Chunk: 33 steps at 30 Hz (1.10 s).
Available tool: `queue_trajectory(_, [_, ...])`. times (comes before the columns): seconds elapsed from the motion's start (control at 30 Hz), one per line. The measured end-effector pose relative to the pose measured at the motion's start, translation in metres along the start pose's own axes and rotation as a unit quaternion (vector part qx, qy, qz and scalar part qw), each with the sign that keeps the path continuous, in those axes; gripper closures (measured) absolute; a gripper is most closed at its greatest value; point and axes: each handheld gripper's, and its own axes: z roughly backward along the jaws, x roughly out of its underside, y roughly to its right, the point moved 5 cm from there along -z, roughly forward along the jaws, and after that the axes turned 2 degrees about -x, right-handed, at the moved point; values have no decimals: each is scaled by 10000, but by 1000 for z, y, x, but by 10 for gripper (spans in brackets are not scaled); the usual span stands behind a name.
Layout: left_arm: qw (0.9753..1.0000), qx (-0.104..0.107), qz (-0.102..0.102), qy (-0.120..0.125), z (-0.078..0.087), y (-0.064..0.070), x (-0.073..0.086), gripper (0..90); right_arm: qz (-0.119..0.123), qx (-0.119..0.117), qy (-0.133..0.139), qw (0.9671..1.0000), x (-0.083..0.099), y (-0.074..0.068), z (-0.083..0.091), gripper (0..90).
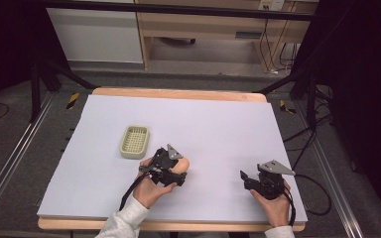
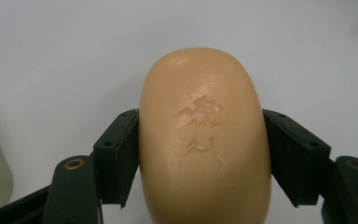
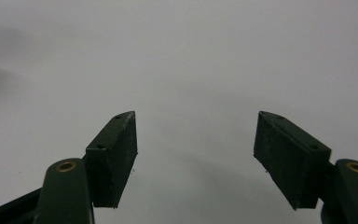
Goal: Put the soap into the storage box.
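Soap bar pinched, dish waiting just off to the side

I had my left gripper [image 1: 177, 171] clamped on the bar of soap [image 2: 204, 140], one pad [image 2: 121, 156] pressed on each long side, so the stamped logo faced up between my fingers and the rounded end poked out past the tips. Squeezing it across the narrow width seemed the safest bet, since soap is slick and would probably squirt out of an end-on hold. The soap dish [image 1: 134, 141] sat near, just beyond and to the left of that gripper, so I reckon it was the drop-off spot. My right gripper [image 1: 250, 179] was well apart over bare table [image 1: 218, 119], jaws spread wide with nothing between them, kept out of the way.
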Motion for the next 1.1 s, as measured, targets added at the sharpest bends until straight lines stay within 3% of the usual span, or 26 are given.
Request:
queue_trajectory(0.6, [9992, -227, 301, 96, 25, -36, 23, 314, 79, -8, -68, 9999, 5, -3, -2, 294])
queue_trajectory(1.1, [9974, -409, 555, 208, 43, -64, 28, 315, 55, -34, -109, 9999, 9, -2, 0, 282])
